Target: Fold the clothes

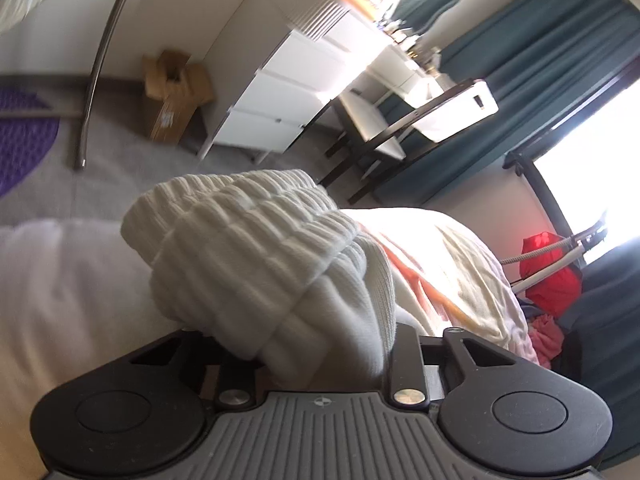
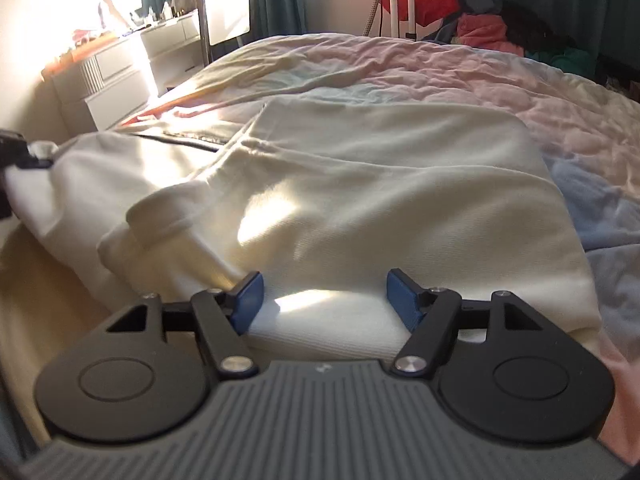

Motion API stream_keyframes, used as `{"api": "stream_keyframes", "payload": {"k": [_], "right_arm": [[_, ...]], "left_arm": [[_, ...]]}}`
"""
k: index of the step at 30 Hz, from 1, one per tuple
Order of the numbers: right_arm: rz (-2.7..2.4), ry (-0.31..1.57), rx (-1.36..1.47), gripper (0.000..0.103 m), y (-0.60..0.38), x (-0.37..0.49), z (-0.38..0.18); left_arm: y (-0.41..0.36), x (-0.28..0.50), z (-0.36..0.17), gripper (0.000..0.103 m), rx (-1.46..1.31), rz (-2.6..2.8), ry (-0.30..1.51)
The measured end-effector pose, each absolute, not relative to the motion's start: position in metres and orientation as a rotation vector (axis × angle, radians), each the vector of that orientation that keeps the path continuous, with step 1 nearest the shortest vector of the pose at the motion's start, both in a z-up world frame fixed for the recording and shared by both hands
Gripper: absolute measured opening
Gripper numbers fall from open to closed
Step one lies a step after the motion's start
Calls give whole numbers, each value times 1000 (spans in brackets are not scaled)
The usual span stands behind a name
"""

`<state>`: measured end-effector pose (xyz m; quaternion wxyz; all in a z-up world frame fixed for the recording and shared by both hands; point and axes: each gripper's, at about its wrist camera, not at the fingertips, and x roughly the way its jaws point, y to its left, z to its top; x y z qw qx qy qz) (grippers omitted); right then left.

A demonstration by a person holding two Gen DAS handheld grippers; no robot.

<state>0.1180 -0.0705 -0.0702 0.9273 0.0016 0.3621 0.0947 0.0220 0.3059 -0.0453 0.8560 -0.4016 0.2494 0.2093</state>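
Left jaws: left gripper (image 1: 320, 344) is clamped on the ribbed white knit cuff (image 1: 248, 248), which bunches up out of the jaws toward 11 o'clock and hides the pads.
Right jaws: right gripper (image 2: 324, 300) stands apart, its blue pads (image 2: 250, 296) on either side of the near hem, not pressing it.
Garment: cream cotton sweatshirt (image 2: 360, 184) lies spread on the bed from 9 to 2 o'clock of the right gripper, one fold raised at 10 o'clock.
Bed: pastel pink and blue crumpled quilt (image 2: 540, 92) lies under the sweatshirt, running on to 1 o'clock.
Beyond: white drawer chest (image 1: 288, 96) at 12 o'clock of the left gripper; brown cardboard box (image 1: 176, 92) at 11; red bag (image 1: 552, 272) at 3, by teal curtains (image 1: 560, 40).
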Motion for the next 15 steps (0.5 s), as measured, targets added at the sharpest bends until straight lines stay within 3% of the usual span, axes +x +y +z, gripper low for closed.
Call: {"api": "stream_keyframes", "payload": {"k": [8, 15], "right_arm": [[184, 721, 85, 70, -92, 102, -39], [63, 573, 292, 70, -175, 88, 4]], "left_arm": [[209, 22, 33, 23, -436, 434, 341], [55, 27, 110, 20, -238, 328, 116]]}}
